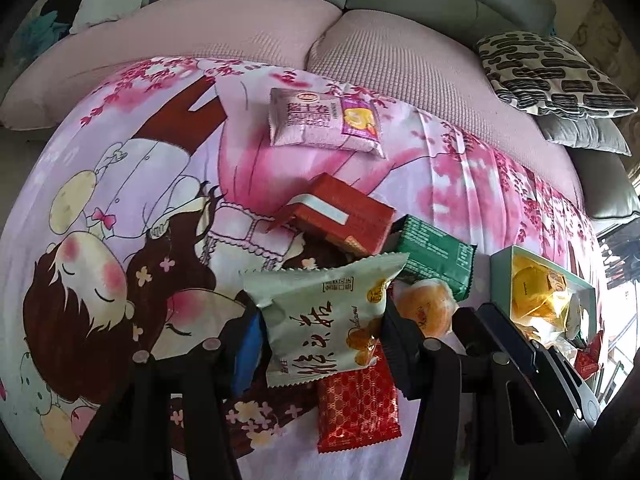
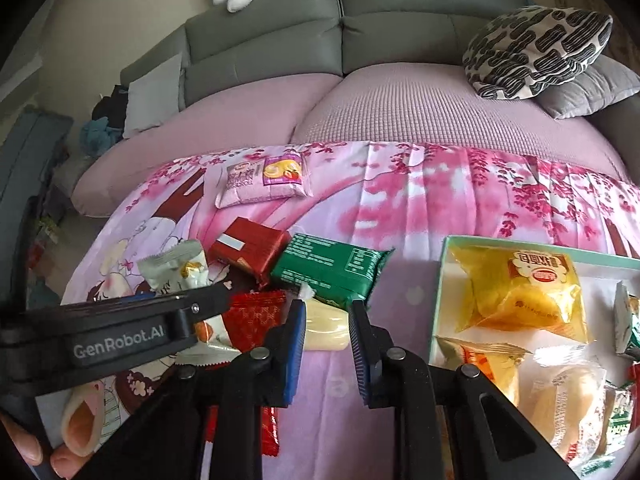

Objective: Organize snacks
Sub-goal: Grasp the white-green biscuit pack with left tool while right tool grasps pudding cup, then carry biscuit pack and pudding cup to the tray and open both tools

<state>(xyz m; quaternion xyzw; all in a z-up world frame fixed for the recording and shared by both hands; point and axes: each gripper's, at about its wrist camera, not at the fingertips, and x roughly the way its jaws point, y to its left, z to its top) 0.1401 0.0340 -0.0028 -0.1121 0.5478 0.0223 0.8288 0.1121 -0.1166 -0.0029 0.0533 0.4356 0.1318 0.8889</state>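
My left gripper (image 1: 320,316) is shut on a pale green and white snack packet (image 1: 328,300), which stands lifted between its pads over the pile. In the right wrist view that packet (image 2: 176,268) shows beyond the left gripper's black body. My right gripper (image 2: 326,310) is shut on a pale yellow pastry packet (image 2: 324,330) lying on the sheet, seen as an orange bun (image 1: 428,308) from the left. Around them lie a red packet (image 2: 248,252), a green packet (image 2: 332,268), a red patterned packet (image 2: 256,316) and, farther off, a pink packet (image 2: 264,180).
A teal-rimmed box (image 2: 440,280) at the right holds several wrapped pastries. Everything rests on a pink cartoon sheet (image 2: 440,200) spread over a sofa seat. A black-and-white cushion (image 2: 536,48) and a grey one lie at the back right. A person's fingertips (image 2: 32,452) show at the bottom left.
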